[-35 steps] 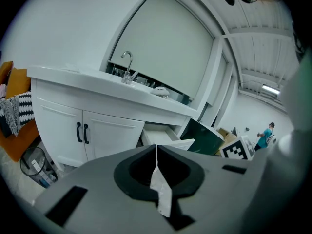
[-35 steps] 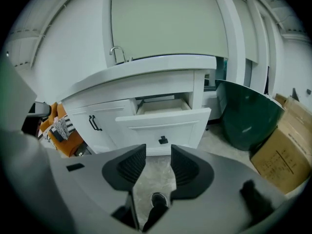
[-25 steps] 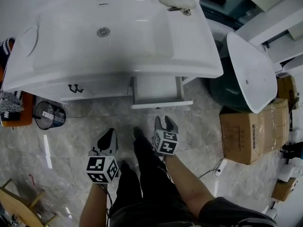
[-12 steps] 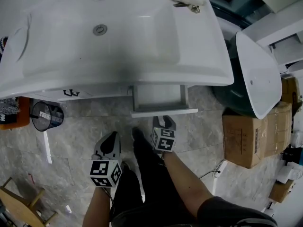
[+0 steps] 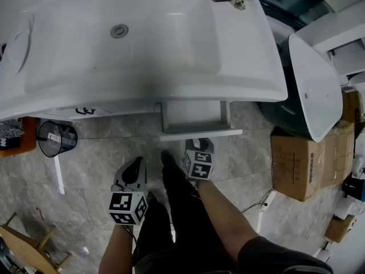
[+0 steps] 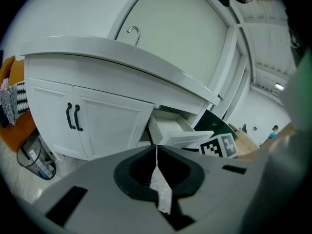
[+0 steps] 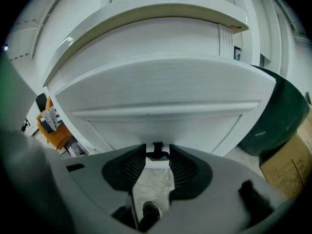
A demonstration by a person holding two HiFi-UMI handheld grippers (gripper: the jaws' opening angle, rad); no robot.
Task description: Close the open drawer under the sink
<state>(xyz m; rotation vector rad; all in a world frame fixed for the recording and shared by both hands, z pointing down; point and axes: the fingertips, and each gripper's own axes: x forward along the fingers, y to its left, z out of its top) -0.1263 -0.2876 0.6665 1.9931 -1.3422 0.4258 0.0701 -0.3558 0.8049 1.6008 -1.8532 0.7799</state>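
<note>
Head view: the drawer (image 5: 197, 117) stands open under the sink (image 5: 142, 44), with the right gripper (image 5: 199, 144) at its front.

The white drawer is pulled out from below the sink's front edge, right of the basin's middle, and its front panel faces the person. In the right gripper view that panel fills the frame. The jaws stand a little apart with the drawer's small black handle (image 7: 157, 151) between their tips; I can't tell whether they press on it. The left gripper (image 5: 134, 163) hangs farther out from the sink over the grey floor (image 5: 85, 170), clear of the drawer, its jaws pressed together on nothing. Two closed cabinet doors (image 6: 97, 126) sit under the sink's left part. A wire bin (image 5: 56, 138) stands on the floor below them. A cardboard box (image 5: 302, 161) sits well off the sink's right end.
</note>
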